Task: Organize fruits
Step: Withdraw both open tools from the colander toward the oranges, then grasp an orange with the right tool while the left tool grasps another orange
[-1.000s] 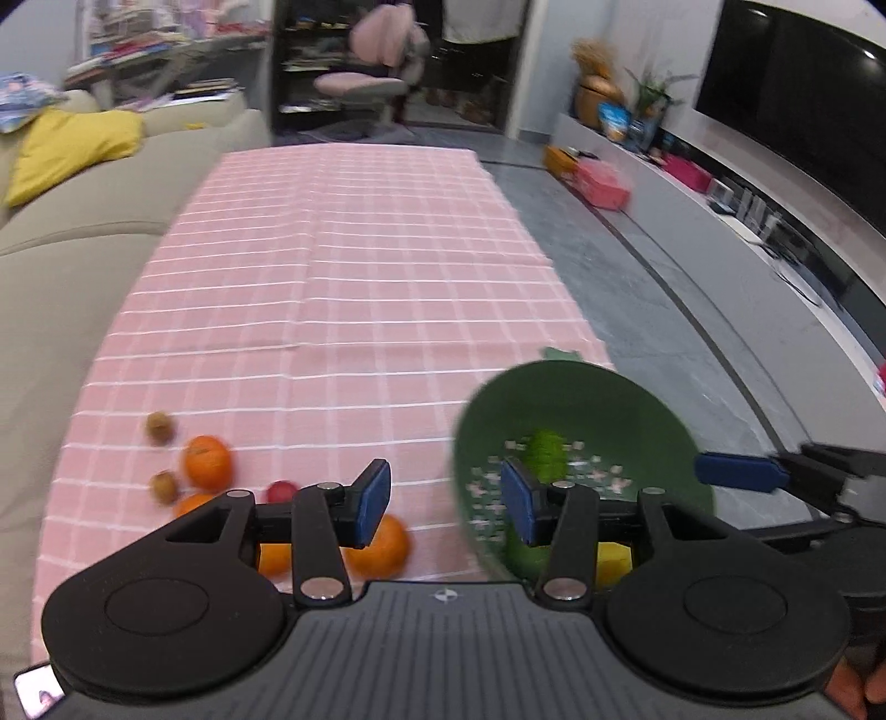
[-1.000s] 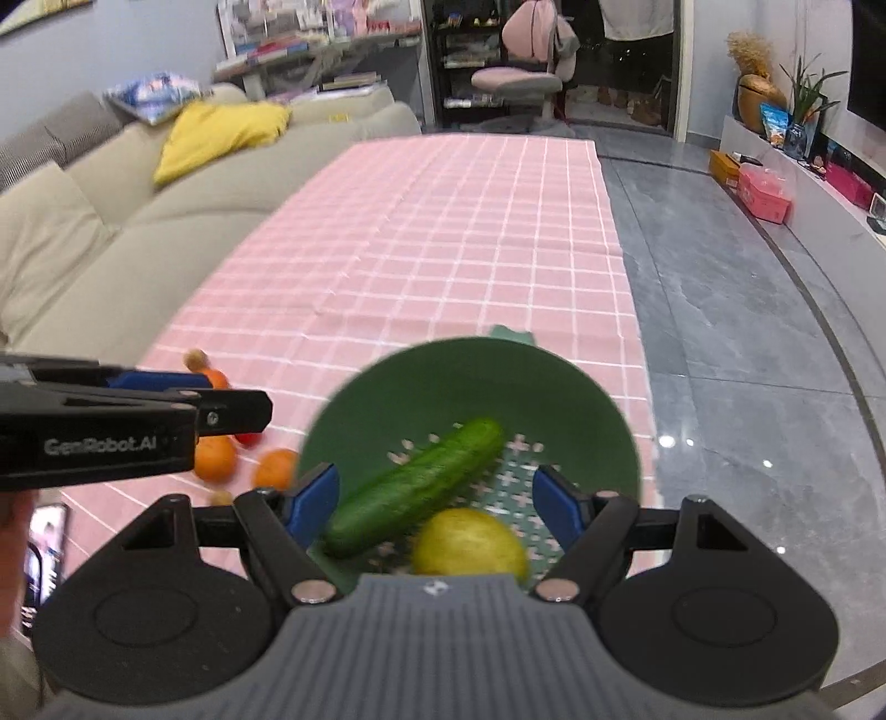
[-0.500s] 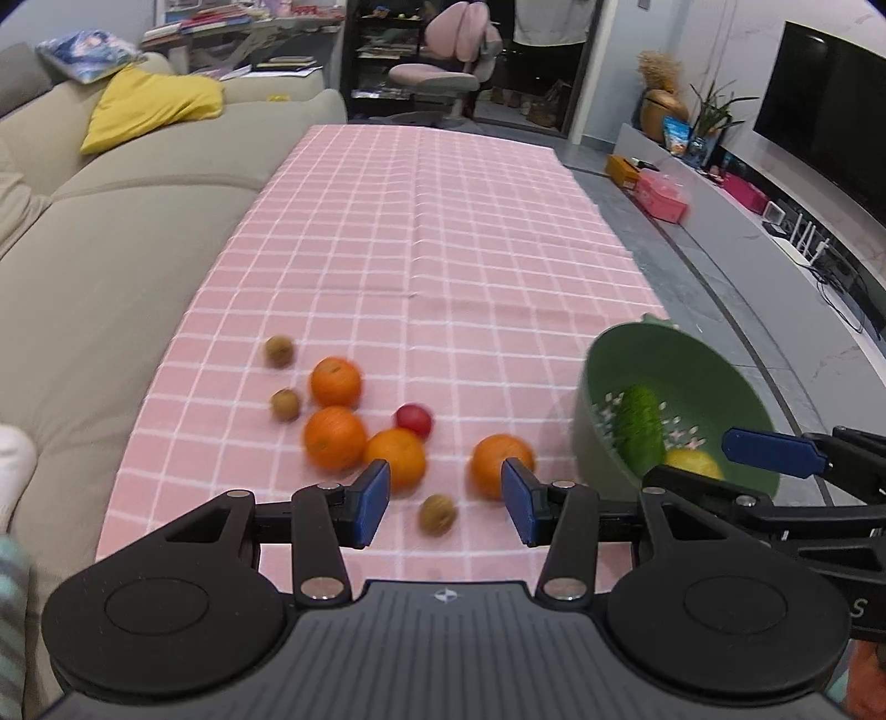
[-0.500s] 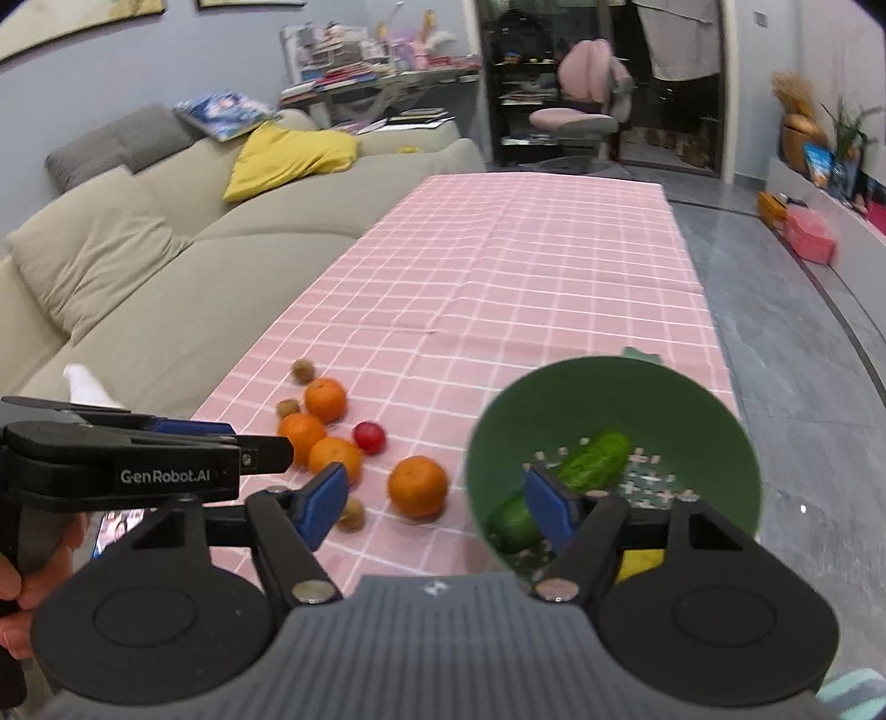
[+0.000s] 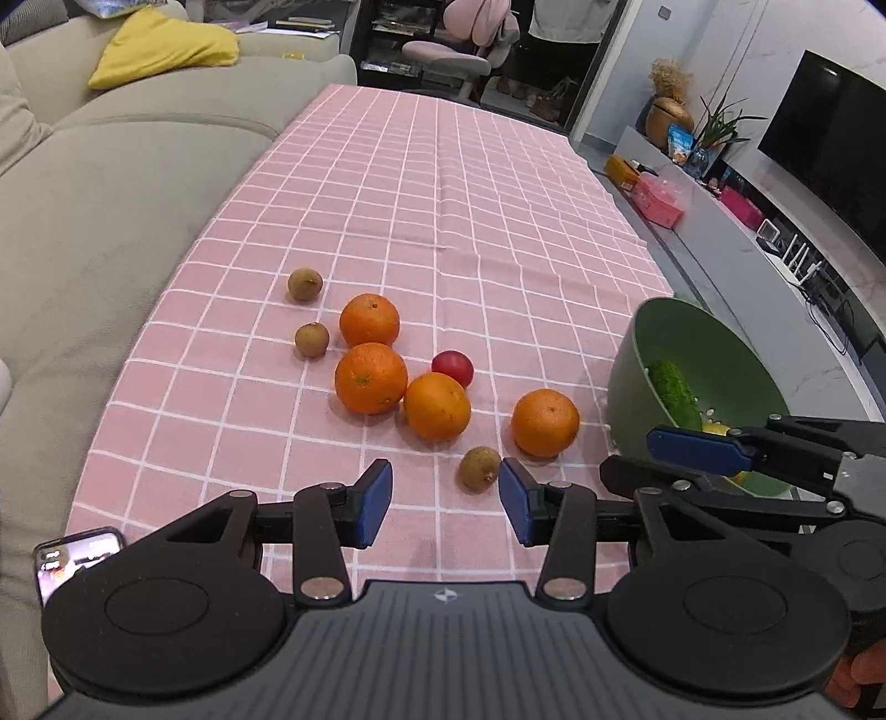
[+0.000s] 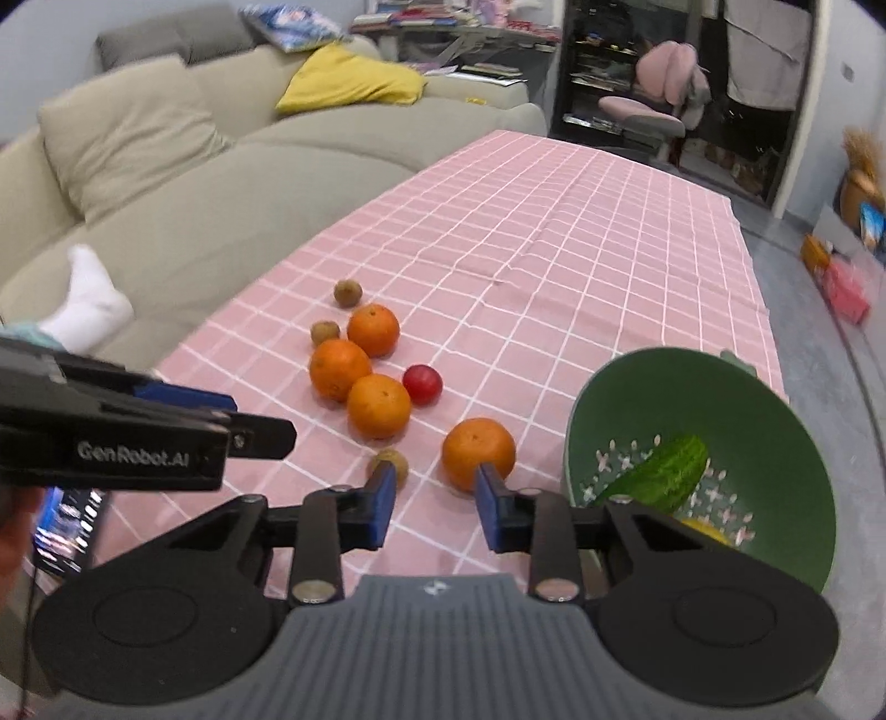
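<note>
Several oranges lie grouped on the pink checked cloth, the nearest orange [image 5: 545,422] [image 6: 479,447] to the right of the others. With them are a red fruit [image 5: 453,369] and three small brown fruits. One brown fruit [image 5: 479,468] [image 6: 390,462] lies just beyond my left gripper [image 5: 446,498]. That gripper's jaws are closing with nothing between them. My right gripper [image 6: 434,495] hovers short of the nearest orange, its jaws also closing on nothing. A green bowl [image 5: 720,332] [image 6: 775,421] at the right holds a cucumber [image 6: 659,471] and a yellow fruit [image 6: 703,529].
A beige sofa [image 5: 111,183] with a yellow cushion [image 5: 166,50] runs along the table's left side. A phone [image 5: 77,554] lies at the near left corner. A socked foot [image 6: 88,299] rests on the sofa. The bowl stands near the table's right edge, with grey floor beyond.
Both views have swung left from the bowl to the loose fruit. The right gripper's jaws have narrowed a lot. Both grippers have dropped a little toward the cloth.
</note>
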`<state>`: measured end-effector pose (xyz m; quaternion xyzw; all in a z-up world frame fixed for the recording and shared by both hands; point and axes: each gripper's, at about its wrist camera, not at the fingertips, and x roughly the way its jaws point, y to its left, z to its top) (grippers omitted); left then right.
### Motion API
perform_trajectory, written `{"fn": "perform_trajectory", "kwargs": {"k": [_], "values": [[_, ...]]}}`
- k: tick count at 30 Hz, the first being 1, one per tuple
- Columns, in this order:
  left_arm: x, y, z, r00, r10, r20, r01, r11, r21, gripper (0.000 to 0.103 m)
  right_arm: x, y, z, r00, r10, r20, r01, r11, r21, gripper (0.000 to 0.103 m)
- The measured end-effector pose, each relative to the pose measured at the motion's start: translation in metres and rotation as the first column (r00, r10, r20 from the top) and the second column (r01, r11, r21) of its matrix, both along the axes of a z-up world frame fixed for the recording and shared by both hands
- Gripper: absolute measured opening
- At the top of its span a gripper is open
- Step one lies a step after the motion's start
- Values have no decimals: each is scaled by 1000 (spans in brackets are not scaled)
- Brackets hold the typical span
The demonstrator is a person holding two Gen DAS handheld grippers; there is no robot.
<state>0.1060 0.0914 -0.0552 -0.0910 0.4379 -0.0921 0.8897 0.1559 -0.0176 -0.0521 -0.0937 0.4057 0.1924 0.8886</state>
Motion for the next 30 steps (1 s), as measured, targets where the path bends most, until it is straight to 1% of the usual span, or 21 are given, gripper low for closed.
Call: {"fn": "perform_trajectory", "kwargs": {"k": [2,6,9,12,18,22,23,27,30], "values": [[8,1,-4,1000,7,-3,-7,1000,12,52,8,3,-6,1000,28,-7,-28,999,-35,28],[26,0,-10,1000,7,-10,-7,1000,-8,52,24,7,-15,997,76,-8,-76,992,-97,29],[36,-5,-18,1000,-5,-17,5,1000,-19,52,36,12,-21,991,136,-9,-136,979,-151,29],[44,-8,-24,1000,-3,-29,3,1000,-20,52,47,18,-27,977,212,-19,-211,954,-214,29],[56,-18,-32,998,1,-60,1,999,39,53,63,27,-38,940,325,-98,-340,900,-272,37],[61,-23,-35,997,-1,-78,5,999,52,52,69,29,-47,921,363,-144,-390,872,-297,39],[62,-23,-35,997,-1,-82,5,999,54,53,70,30,-48,919,367,-146,-395,867,-305,42],[68,-27,-39,996,10,-86,-5,998,59,52,74,30,-51,914,380,-146,-407,857,-318,44],[72,-31,-40,997,16,-79,-10,997,82,53,77,30,-52,912,383,-145,-409,852,-327,44]]}}
